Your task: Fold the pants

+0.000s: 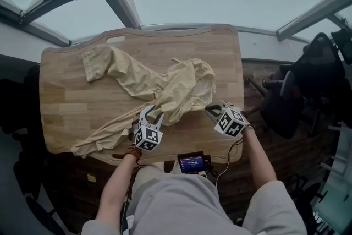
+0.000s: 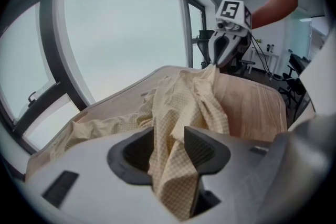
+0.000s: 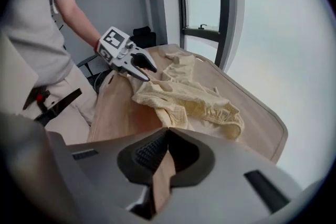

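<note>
The left claw [image 2: 169, 144] is clamped on a bunched fold of the pants [image 1: 176, 88], near the table's [image 1: 60, 107] front edge. The right claw [image 3: 167, 139] is closed and empty, just beside the waistband [image 3: 228, 115]. The crumpled pants sprawl across the tabletop.

Checked woven cloth pants [image 1: 181, 88], matt wooden table [image 1: 66, 99]

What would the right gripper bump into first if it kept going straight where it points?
The yellow pants: the right gripper has its shut tips right at their bunched waist end and seems to pinch an edge. Past that fabric lies the wooden table.
</note>
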The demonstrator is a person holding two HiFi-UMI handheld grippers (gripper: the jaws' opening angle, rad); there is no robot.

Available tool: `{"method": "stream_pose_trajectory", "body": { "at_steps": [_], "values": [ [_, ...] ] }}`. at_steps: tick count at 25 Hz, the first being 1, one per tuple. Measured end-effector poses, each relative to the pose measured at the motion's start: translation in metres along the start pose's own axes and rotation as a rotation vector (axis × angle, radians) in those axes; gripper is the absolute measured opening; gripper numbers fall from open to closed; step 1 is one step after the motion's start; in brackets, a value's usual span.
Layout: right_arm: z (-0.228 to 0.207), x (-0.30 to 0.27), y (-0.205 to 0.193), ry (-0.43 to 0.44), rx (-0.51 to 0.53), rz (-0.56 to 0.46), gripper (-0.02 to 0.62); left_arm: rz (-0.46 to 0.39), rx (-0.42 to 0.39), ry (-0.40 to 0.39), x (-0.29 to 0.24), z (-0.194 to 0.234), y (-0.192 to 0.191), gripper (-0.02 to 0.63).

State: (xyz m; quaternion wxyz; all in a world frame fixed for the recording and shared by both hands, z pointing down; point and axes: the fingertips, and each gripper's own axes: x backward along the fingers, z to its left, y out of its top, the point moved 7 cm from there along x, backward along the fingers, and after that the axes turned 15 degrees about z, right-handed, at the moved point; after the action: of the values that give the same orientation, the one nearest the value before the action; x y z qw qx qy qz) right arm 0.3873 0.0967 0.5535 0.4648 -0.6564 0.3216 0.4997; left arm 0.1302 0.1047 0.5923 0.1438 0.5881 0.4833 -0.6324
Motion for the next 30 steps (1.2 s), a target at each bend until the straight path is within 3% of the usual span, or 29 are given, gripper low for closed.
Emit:
{"method": "stream_pose_trajectory", "body": {
  "at_steps": [6, 10, 12, 13, 16, 21, 25, 30],
  "values": [
    [0.079, -0.006, -0.094, 0.011, -0.159, -0.05, 0.006, -0.002, -0.035, -0.014, 0.012, 0.004, -0.012, 0.184],
    [0.112, -0.039, -0.163, 0.041, -0.252, 0.049, 0.018, 0.031, 0.013, 0.027, 0.016, 0.047, -0.031, 0.184],
    [0.107, -0.037, -0.174, 0.031, -0.322, 0.048, 0.135, 0.055, 0.031, 0.069, 0.017, 0.08, -0.042, 0.184],
    [0.1, -0.032, -0.172, 0.016, -0.353, 0.026, 0.144, 0.066, 0.025, 0.09, 0.019, 0.097, -0.049, 0.184],
    [0.072, -0.024, -0.134, -0.049, -0.365, -0.061, 0.158, 0.102, -0.025, 0.148, 0.022, 0.137, -0.079, 0.184],
    [0.037, -0.018, -0.018, -0.119, -0.33, -0.217, 0.149, 0.124, -0.019, 0.212, 0.021, 0.189, -0.117, 0.184],
    [0.041, -0.019, 0.062, -0.167, -0.467, -0.362, 0.137, 0.117, -0.07, 0.28, 0.01, 0.268, -0.139, 0.184],
    [0.075, -0.038, 0.108, -0.252, -0.673, -0.402, 0.114, 0.095, -0.052, 0.268, -0.021, 0.341, -0.178, 0.184]
  ]
}}
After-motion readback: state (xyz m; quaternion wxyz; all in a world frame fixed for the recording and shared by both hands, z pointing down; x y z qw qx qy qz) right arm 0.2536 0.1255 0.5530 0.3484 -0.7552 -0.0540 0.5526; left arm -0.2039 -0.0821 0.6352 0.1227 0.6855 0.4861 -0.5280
